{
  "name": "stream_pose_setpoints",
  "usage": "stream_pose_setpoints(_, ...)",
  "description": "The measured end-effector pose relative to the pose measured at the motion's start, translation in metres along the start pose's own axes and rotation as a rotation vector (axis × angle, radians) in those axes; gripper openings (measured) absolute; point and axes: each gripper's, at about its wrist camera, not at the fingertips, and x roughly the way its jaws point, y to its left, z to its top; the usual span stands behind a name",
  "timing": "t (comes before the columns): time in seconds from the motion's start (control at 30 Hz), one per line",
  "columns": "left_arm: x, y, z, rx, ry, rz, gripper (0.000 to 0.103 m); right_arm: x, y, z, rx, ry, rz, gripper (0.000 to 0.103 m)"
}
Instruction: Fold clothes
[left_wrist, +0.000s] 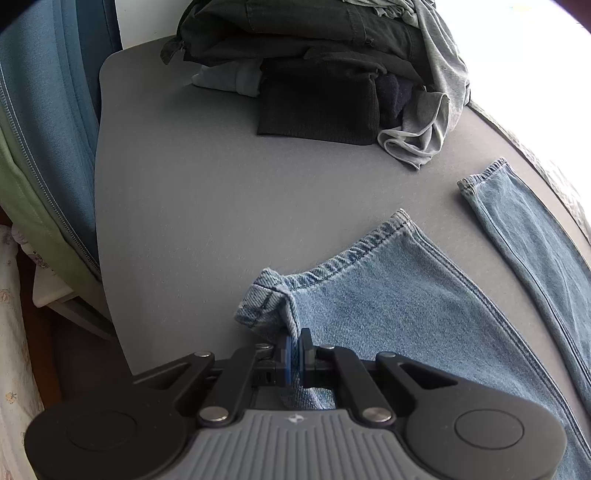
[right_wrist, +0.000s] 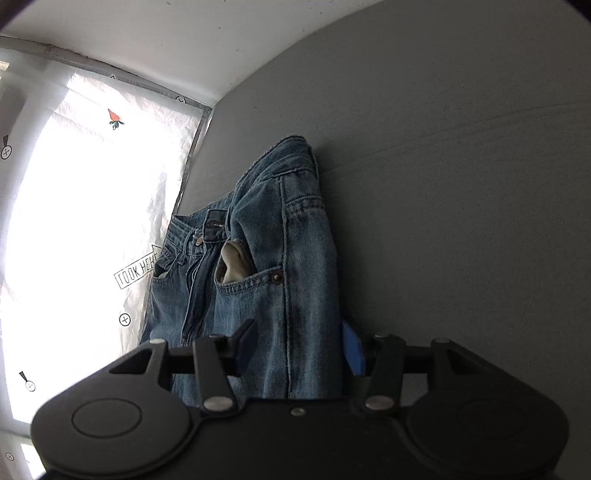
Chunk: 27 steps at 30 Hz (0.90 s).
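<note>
Light blue jeans (left_wrist: 388, 295) lie flat on the grey table (left_wrist: 192, 206), legs spread, the second leg (left_wrist: 524, 229) off to the right. My left gripper (left_wrist: 296, 341) is shut on the near corner of one leg hem, which is folded up and bunched at the pads. In the right wrist view the jeans (right_wrist: 266, 240) show their waist, button and a front pocket with its pale lining poking out. My right gripper (right_wrist: 299, 343) is open, its fingers standing on either side of the raised hip fold without pinching it.
A heap of dark and grey clothes (left_wrist: 332, 55) fills the far end of the table. Blue and green fabric (left_wrist: 44, 129) hangs past the table's left edge. A white printed sheet (right_wrist: 92, 221) lies beyond the edge beside the waistband.
</note>
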Motion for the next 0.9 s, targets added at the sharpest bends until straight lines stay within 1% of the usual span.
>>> stream_pose_setpoints(0.1, 0.002, 0.0, 0.0, 0.002, 0.004, 0.001, 0.004, -0.008, -0.009, -0.007, 0.043, 0.016, 0.036, 0.048)
stream_pose_setpoints(0.17, 0.003, 0.001, 0.0, 0.004, 0.007, 0.001, 0.004, -0.008, -0.011, -0.008, 0.046, 0.012, 0.051, 0.048)
stream_pose_setpoints(0.2, 0.003, 0.0, 0.0, 0.006, 0.008, 0.002, 0.004, -0.006, -0.01, -0.006, 0.045, 0.025, 0.059, 0.047)
stream_pose_setpoints(0.23, 0.004, -0.001, 0.001, 0.01, 0.008, 0.003, 0.004, -0.003, -0.008, -0.005, 0.044, 0.038, 0.068, 0.043)
stream_pose_setpoints(0.27, 0.004, -0.002, 0.003, 0.013, 0.008, 0.004, 0.004, 0.002, -0.008, -0.005, 0.05, 0.06, 0.081, 0.028)
stream_pose_setpoints(0.3, 0.004, -0.003, 0.004, 0.01, 0.005, 0.001, 0.004, 0.007, -0.007, -0.005, 0.055, 0.081, 0.094, 0.022)
stream_pose_setpoints(0.37, 0.002, -0.004, 0.006, -0.002, -0.008, -0.012, 0.004, 0.012, -0.003, -0.009, 0.043, 0.081, 0.099, 0.017)
stream_pose_setpoints(0.4, 0.0, -0.005, 0.008, -0.009, -0.016, -0.02, 0.004, 0.01, 0.0, -0.011, 0.034, 0.067, 0.106, 0.014)
stream_pose_setpoints(0.5, -0.011, -0.004, 0.011, -0.041, -0.041, -0.052, 0.004, 0.0, 0.011, -0.014, 0.052, 0.03, 0.174, 0.01)
stream_pose_setpoints(0.6, -0.028, -0.004, 0.018, -0.087, -0.057, -0.091, 0.004, -0.017, 0.024, -0.01, 0.075, -0.003, 0.25, 0.009)
stream_pose_setpoints(0.7, -0.055, -0.013, 0.03, -0.102, -0.114, -0.151, 0.004, -0.036, 0.037, -0.005, 0.071, -0.036, 0.297, 0.008)
stream_pose_setpoints(0.83, -0.091, -0.023, 0.046, -0.122, -0.191, -0.232, 0.004, -0.05, 0.047, -0.003, 0.162, -0.047, 0.394, 0.008)
stream_pose_setpoints(0.9, -0.106, -0.033, 0.053, -0.104, -0.238, -0.255, 0.004, -0.056, 0.056, -0.001, 0.18, -0.058, 0.441, 0.007)
